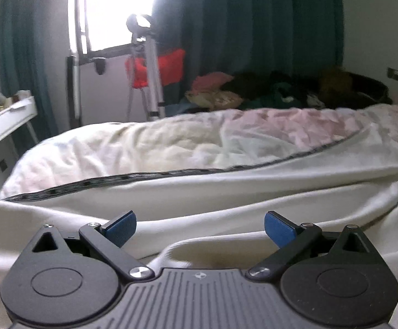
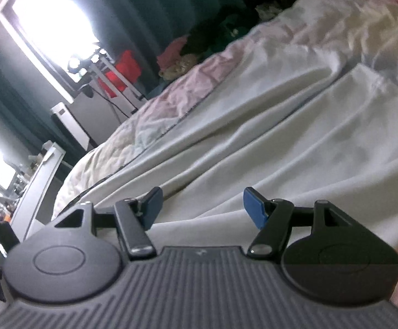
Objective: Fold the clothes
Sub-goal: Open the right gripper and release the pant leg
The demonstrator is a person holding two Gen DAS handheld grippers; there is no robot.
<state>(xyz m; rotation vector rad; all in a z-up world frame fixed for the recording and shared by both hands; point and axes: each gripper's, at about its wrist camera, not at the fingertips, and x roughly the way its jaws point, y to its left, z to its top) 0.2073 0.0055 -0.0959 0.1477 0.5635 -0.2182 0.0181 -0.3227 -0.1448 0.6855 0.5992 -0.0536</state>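
Observation:
A large white garment [image 1: 226,192] with a dark patterned trim [image 1: 144,176] lies spread and wrinkled over the bed; it also fills the right wrist view [image 2: 295,142]. My left gripper [image 1: 200,229] is open, its blue pads just above a fold of the white cloth near the front edge, holding nothing. My right gripper [image 2: 201,208] is open too, tilted, low over the same white garment with cloth lying between its fingers, not clamped.
A crumpled pale quilt [image 1: 171,139] covers the bed behind the garment. A pile of dark and pink clothes [image 1: 281,90] lies at the far side. A tripod [image 1: 146,76] and red cloth stand by the window. A white table [image 1: 4,120] is at left.

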